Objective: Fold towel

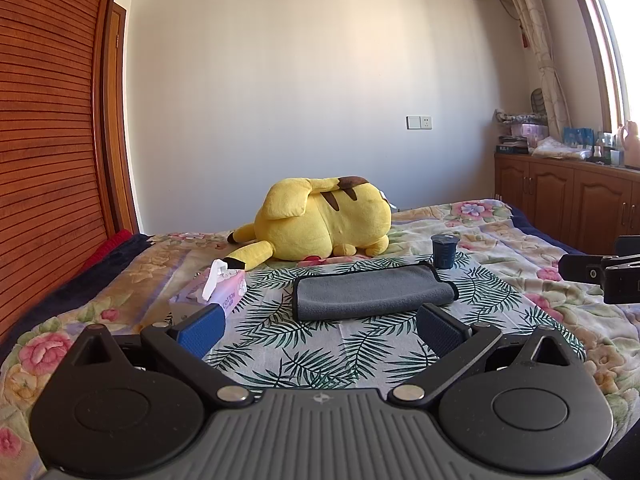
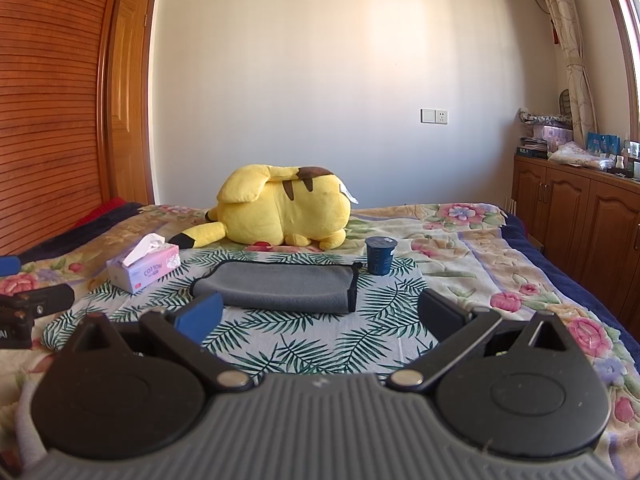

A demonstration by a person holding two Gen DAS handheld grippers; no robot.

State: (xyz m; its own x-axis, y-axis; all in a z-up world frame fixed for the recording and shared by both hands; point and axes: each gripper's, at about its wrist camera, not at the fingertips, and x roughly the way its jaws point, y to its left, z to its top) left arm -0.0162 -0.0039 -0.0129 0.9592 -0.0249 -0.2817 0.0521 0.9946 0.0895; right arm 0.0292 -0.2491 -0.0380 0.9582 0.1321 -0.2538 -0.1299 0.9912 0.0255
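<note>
Grey towel point(image 1: 370, 290) lies folded into a flat rectangle with a dark edge trim, on the palm-leaf cloth point(image 1: 320, 356) spread over the bed point(image 1: 520, 248). Layer count not readable; in the right wrist view its near left corner sits behind a blue finger pad point(image 2: 200, 316).

Left gripper point(image 1: 320, 330): fingers spread wide, nothing between them, held short of the towel's near edge. Right gripper point(image 2: 320, 316): same, wide apart, empty, just in front of the towel. Whether either one touches the cloth can't be told, since the gripper bodies block the bottom of both views.

Tissue box point(image 2: 143, 270) left of the towel, one tissue sticking up; in the left wrist view its lower part is cut by the finger. Dark blue cup point(image 2: 380, 255) near the towel's far right corner, label too small to read. Yellow plush toy point(image 1: 320, 222) lies behind, face turned away. Each gripper shows only as a dark piece at the edge of the other's view.
</note>
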